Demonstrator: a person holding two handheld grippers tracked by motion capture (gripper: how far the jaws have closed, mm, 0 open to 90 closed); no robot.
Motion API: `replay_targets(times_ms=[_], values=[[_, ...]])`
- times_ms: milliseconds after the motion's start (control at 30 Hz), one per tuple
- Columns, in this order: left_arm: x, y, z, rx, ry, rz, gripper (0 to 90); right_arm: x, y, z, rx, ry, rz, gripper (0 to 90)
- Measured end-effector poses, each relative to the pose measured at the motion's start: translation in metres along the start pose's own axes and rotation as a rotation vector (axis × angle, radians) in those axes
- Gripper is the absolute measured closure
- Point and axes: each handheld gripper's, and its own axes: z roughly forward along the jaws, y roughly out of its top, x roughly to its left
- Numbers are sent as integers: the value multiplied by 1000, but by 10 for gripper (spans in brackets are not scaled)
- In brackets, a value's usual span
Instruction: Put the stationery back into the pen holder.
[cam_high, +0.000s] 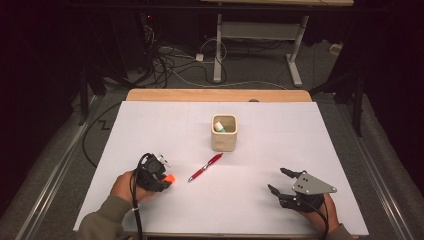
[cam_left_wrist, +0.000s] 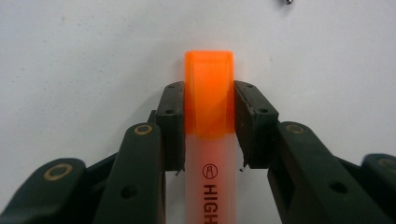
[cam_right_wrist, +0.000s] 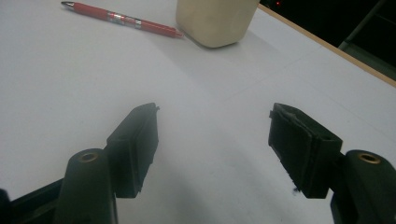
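place: lab or recording workspace | evidence: white-covered table (cam_high: 150, 120) with wooden far edge in a dark room | far side: loose cables (cam_high: 165, 60) on grey carpet, white desk frame (cam_high: 260, 35) | left and right: dark metal stands (cam_high: 85, 95) beside the table

Dim room, lit tabletop, perhaps slightly soft focus.

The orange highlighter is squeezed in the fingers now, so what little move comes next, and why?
Probably lift it off the table. The left gripper has its fingers pressed on both sides of the orange highlighter, which seems to still lie on the white table. The cream cup stands upright farther back, already holding something, so raising it first looks right.
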Motion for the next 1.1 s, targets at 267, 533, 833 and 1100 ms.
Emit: replay_targets(times_ms=[267, 533, 833, 1100], values=[[2, -4, -5, -109, 57, -11, 645, -2, 1, -4, -21, -17, 10, 334], [3, -13, -11, -245, 85, -39, 645, -4, 0, -5, -32, -30, 21, 335], [2, -16, -15, -385, 110, -29, 645, -5, 0, -6, -46, -39, 24, 335], [2, -18, -19, -524, 150, -39, 645, -5, 0, -8, -61, -45, 23, 335]])
